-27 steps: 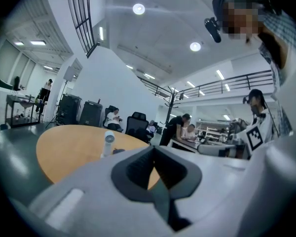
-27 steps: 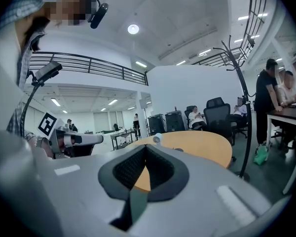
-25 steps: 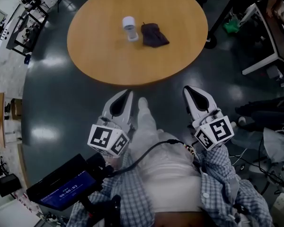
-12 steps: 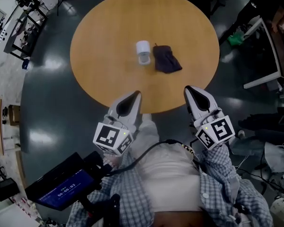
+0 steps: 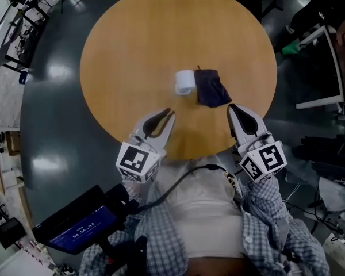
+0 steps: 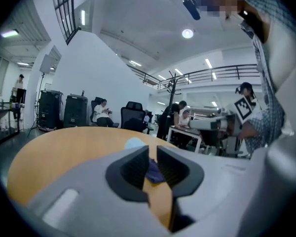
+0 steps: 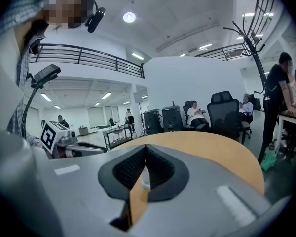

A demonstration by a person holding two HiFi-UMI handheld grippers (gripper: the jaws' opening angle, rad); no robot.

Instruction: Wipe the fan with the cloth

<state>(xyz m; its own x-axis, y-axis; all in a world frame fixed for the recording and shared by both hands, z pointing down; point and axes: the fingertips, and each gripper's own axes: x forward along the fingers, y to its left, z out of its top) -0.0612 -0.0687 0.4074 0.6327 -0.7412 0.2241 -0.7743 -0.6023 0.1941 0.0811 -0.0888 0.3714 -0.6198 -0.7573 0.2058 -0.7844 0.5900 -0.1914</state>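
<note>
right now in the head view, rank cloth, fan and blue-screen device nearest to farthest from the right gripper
1. cloth, on the table, just up-left of the right gripper
2. fan, left of the cloth
3. blue-screen device, bottom left, off the table

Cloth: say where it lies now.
Head view: the dark cloth lies on the round table, just right of the white fan, ahead of the right gripper.

Left hand-held gripper pointed forward, jaws just opened to a narrow gap, nothing held between them, right hand-held gripper held alongside, jaws pressed together, empty
</note>
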